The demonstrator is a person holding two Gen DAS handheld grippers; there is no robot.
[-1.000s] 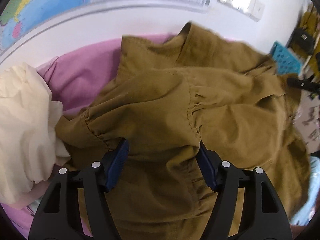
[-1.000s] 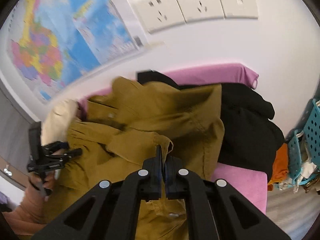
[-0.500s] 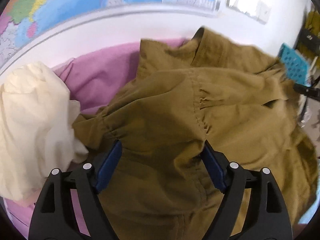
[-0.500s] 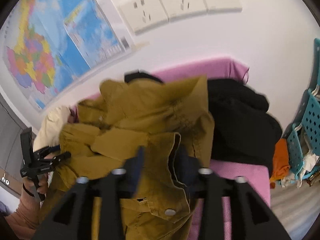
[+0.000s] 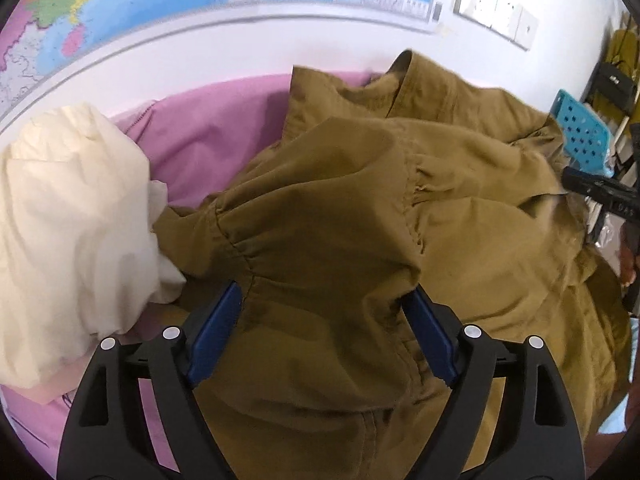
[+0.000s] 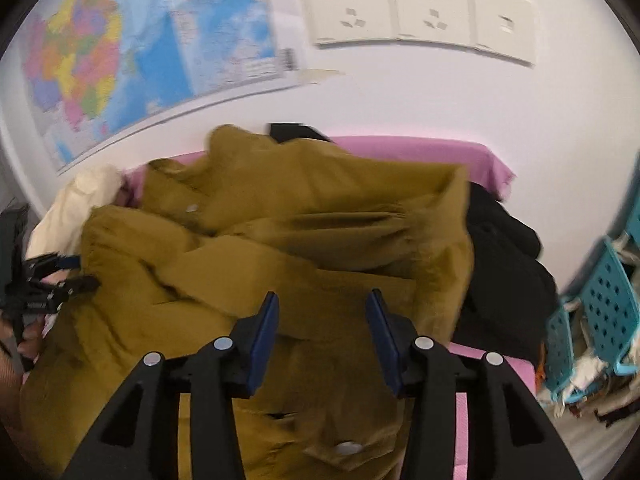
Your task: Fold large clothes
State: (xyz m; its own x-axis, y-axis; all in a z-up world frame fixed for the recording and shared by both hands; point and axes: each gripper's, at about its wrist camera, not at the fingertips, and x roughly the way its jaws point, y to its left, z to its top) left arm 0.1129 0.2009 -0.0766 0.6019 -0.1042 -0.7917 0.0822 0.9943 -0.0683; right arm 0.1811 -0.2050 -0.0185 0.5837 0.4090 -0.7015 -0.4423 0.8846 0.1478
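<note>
**Jacket folded over, still lumpy**

The olive jacket lies bunched on the pink cover, between a cream garment and a black one. The left gripper and right gripper have just been opening; both stand apart, gripping nothing. Smoothing and final folds seem left.

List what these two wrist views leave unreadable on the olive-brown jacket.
- Left wrist: olive-brown jacket bulges between the left gripper fingers; contact with the pads is unclear.
- Right wrist: motion blur smears the jacket; right gripper open.
- Black garment: mostly hidden behind the jacket.
</note>
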